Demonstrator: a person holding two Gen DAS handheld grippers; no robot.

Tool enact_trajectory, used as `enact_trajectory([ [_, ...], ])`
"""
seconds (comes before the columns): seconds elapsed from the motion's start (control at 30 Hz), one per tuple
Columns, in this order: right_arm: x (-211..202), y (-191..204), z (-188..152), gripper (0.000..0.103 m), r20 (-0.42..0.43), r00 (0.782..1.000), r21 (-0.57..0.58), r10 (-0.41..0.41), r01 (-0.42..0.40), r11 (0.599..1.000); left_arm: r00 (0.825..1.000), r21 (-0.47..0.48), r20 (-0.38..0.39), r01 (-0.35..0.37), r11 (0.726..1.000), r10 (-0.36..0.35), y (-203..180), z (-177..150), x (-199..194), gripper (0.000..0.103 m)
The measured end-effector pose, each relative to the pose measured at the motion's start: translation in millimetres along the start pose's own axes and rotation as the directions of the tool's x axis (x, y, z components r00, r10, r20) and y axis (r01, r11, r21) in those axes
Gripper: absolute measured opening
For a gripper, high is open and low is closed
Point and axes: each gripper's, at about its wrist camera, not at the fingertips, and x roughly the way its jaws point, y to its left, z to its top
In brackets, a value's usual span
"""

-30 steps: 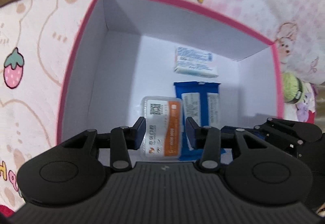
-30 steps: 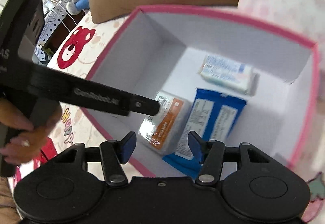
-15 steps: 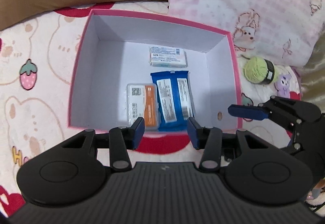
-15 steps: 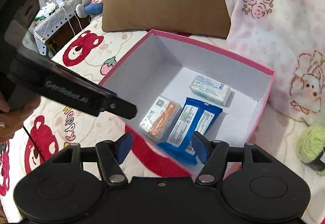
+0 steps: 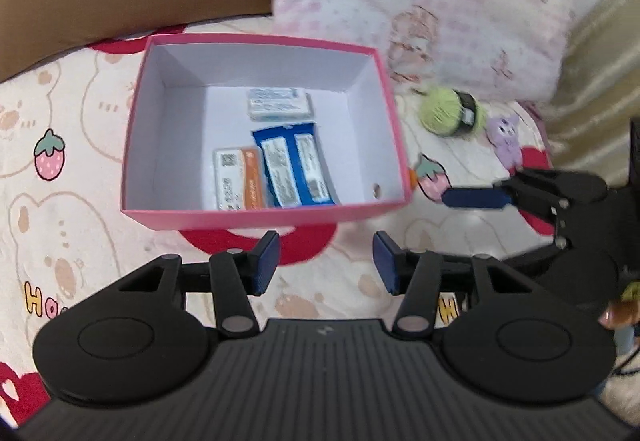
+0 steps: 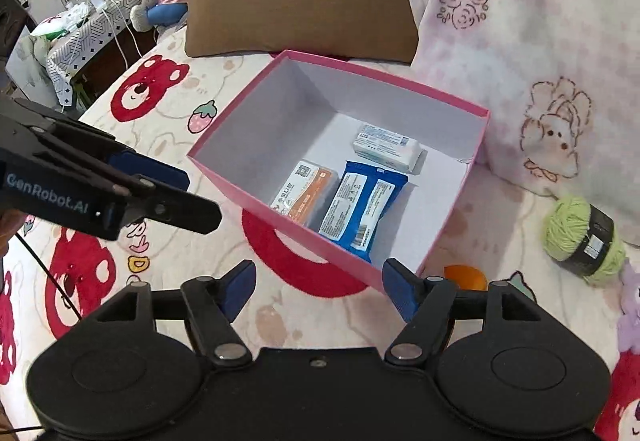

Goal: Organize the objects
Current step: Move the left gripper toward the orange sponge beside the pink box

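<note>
Right wrist view: green yarn ball (image 6: 582,237) is seen on bedspread right of pink cardboard box (image 6: 304,237), nearer empty right gripper (image 6: 316,291), jaws just opening; left gripper (image 5: 326,261) likewise released, opening, empty.

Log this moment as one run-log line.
left gripper: open, empty, jaws just opening | right gripper: open, empty, jaws just opening | pink box: three packets inside | green yarn ball: outside

Both wrist cams look steeply down over the bed from fairly high up – left one squarely at the pink box (image 5: 260,219), right one angled from its near-right corner; both share it.
</note>
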Motion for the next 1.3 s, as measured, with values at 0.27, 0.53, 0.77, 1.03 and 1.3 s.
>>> enact_trajectory([
  [0.27, -32.1, 5.0, -20.9, 0.075, 0.020, 1.000, 0.010, -0.013, 0.013, 1.000, 1.000, 0.059, -0.011, 0.023, 0.998, -0.023, -31.5, -25.9, -27.0, 0.050],
  [0.53, -64.7, 10.0, -43.5, 0.075, 0.034, 0.998, -0.010, -0.049, 0.050, 0.999, 0.999, 0.101, -0.025, 0.050, 0.994, -0.047, -60.8, -46.9, -38.2, 0.050],
  [0.77, -90.2, 1.3, -65.5, 0.075, 0.040, 0.993, -0.022, -0.107, 0.108, 0.994, 0.994, 0.151, -0.069, 0.091, 0.984, -0.082, -91.4, -67.9, -36.8, 0.050],
  [1.03, -112.3, -21.5, -87.6, 0.075, 0.048, 0.987, 0.016, -0.154, 0.153, 0.988, 0.991, 0.202, -0.094, 0.117, 0.972, -0.099, -126.1, -79.7, -35.1, 0.051],
  [1.3, -107.7, -40.3, -104.6, 0.075, 0.040, 0.982, 0.053, -0.182, 0.180, 0.982, 0.986, 0.200, -0.120, 0.139, 0.970, -0.116, -146.9, -79.0, -19.4, 0.055],
])
